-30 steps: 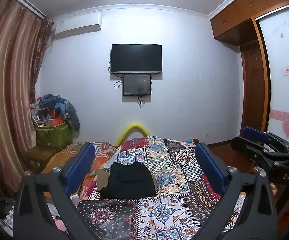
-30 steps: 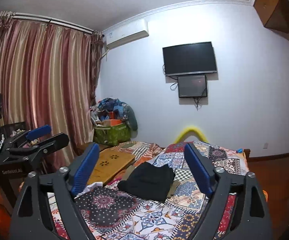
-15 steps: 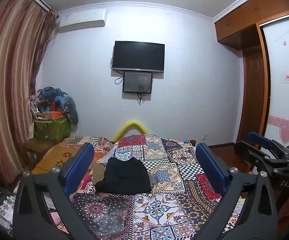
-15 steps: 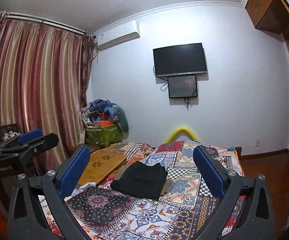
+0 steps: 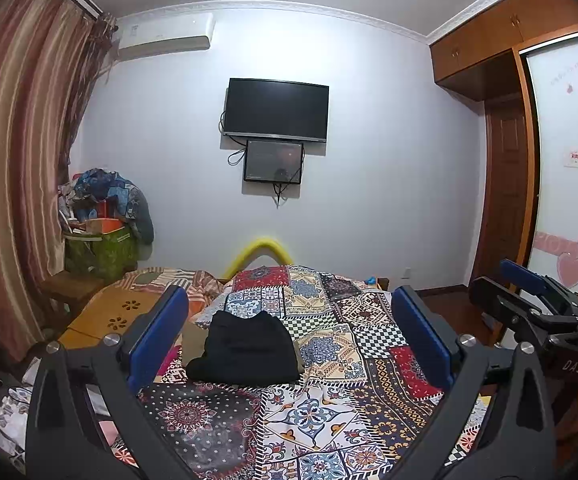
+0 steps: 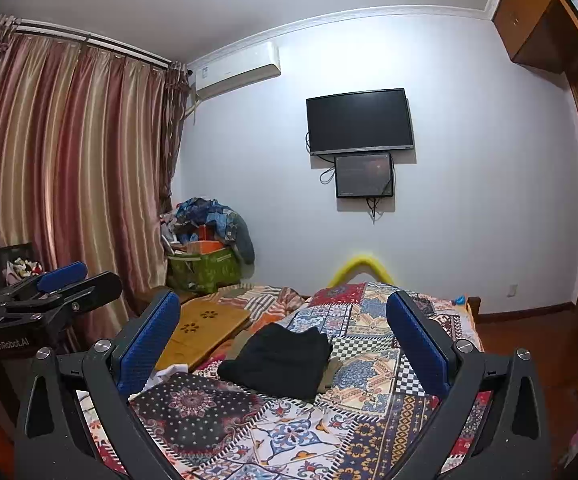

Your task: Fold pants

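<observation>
Folded black pants [image 5: 247,348] lie on the patchwork bedspread [image 5: 329,400], on top of an olive folded garment [image 5: 191,344]; they also show in the right wrist view [image 6: 281,360]. My left gripper [image 5: 289,332] is open and empty, raised above and short of the pants. My right gripper [image 6: 283,336] is open and empty, also held back from the pants. The right gripper shows at the right edge of the left wrist view [image 5: 529,300]; the left gripper shows at the left edge of the right wrist view [image 6: 65,284].
A wooden board [image 6: 197,332] lies on the bed's left side. A green basket piled with clothes [image 6: 205,264] stands by the striped curtain [image 6: 69,168]. A TV [image 5: 275,110] hangs on the far wall. A wooden wardrobe and door [image 5: 505,184] are right.
Both grippers have pulled back and tilted up a little; the folded pants sit lower and farther in both views. The pants have not moved on the bed.
</observation>
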Action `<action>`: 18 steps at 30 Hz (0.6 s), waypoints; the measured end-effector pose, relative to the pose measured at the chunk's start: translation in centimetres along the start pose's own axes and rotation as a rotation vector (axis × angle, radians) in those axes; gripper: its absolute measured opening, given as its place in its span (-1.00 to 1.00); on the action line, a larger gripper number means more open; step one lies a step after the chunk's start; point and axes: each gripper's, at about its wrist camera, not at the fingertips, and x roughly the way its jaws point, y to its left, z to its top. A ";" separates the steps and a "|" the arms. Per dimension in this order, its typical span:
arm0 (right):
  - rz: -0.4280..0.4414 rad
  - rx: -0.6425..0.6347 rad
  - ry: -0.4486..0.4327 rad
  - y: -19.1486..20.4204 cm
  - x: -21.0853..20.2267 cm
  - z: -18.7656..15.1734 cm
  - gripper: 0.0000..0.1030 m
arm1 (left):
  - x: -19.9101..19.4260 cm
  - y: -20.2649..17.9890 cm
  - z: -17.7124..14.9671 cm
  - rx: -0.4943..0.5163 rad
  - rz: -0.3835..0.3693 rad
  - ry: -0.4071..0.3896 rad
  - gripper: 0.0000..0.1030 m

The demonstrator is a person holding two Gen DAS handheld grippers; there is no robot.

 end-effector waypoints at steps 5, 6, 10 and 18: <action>0.003 -0.002 0.004 0.1 0.0 0.1 0.99 | 0.0 -0.1 0.0 0.001 0.002 0.000 0.99; 0.002 -0.002 0.004 0.1 0.0 0.2 0.99 | 0.0 -0.1 0.0 0.001 0.003 0.000 0.99; 0.000 -0.005 0.003 0.0 0.0 0.2 0.99 | 0.0 -0.1 0.0 0.000 0.001 0.000 0.99; -0.001 -0.001 0.001 -0.1 0.0 0.3 0.99 | 0.1 -0.1 -0.1 0.001 -0.003 0.001 0.99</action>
